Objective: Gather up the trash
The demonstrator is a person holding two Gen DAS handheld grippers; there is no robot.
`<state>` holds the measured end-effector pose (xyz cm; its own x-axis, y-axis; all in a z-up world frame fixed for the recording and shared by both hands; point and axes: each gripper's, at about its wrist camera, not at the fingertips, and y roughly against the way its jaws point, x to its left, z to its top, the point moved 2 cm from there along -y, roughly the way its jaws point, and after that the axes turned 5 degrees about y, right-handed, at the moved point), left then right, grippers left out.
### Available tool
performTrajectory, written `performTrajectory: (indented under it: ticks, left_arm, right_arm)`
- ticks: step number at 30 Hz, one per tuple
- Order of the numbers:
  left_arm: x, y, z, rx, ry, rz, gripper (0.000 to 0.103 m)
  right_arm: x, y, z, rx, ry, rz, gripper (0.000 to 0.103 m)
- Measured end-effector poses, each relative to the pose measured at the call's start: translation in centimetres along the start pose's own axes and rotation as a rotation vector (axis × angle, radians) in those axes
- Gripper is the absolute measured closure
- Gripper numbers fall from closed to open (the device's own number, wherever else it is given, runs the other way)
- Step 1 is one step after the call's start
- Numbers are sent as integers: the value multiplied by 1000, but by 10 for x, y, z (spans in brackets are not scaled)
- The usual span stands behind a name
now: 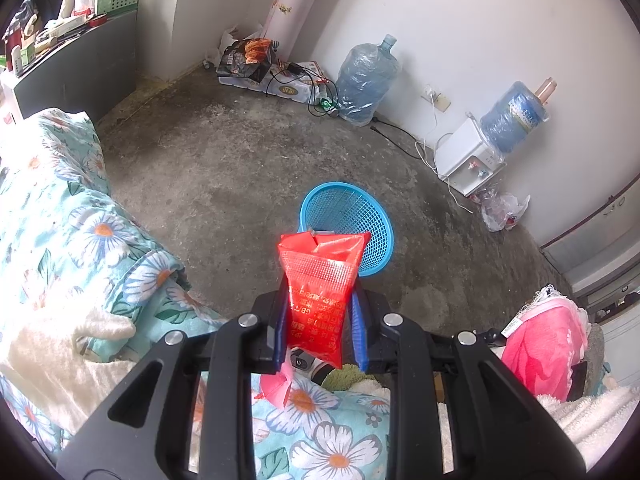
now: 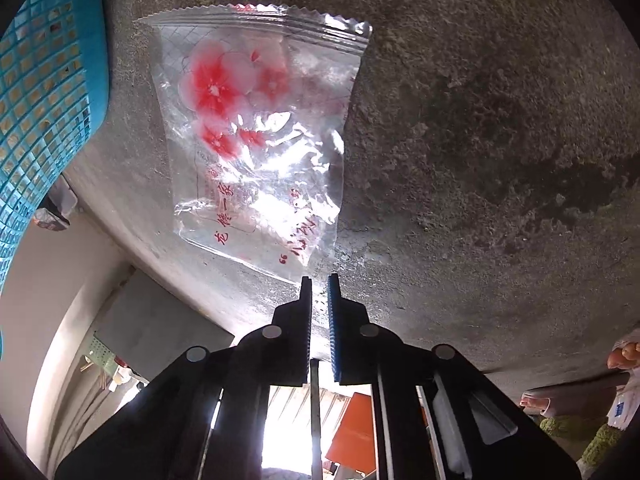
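We see our left gripper (image 1: 320, 320) clamped on a red printed packet (image 1: 320, 288), our right gripper (image 2: 320, 280) pinched on a clear zip bag (image 2: 260, 140) with red flowers, beside the blue mesh basket (image 2: 44, 92).

The red packet's (image 1: 320, 296) lower end was hidden behind the fingers; the blue basket (image 2: 44, 92) was cut off at nine o'clock.

A glossy red plastic packet (image 1: 320, 280) and a crinkled, shiny clear plastic bag (image 2: 260, 140) contrast with the rough, matt concrete floor (image 2: 480, 120), the blue plastic mesh basket (image 1: 352, 216) and soft floral cloth bedding (image 1: 80, 220).
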<state>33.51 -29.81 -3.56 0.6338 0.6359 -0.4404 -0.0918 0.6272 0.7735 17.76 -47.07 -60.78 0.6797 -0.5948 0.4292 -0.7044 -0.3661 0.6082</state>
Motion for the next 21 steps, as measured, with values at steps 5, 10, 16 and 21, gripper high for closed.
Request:
performTrajectory:
  ticks: [5,10,16,21]
  left_arm:
    - [0,0,0,0,0,-2,80]
    - [3,0,-3,-2,-5,-7,80]
    - [5,1,-5,1,-21,-5,80]
    - [3,1,-6,0,-25,-8,80]
  right_arm:
    - [9,21,5,-16,48,42,100]
    - [10,65,7,-33,138,25,101]
    - [55,125,18,-177,441,-221,73]
    - [88,136,36,-244,591,-387,52]
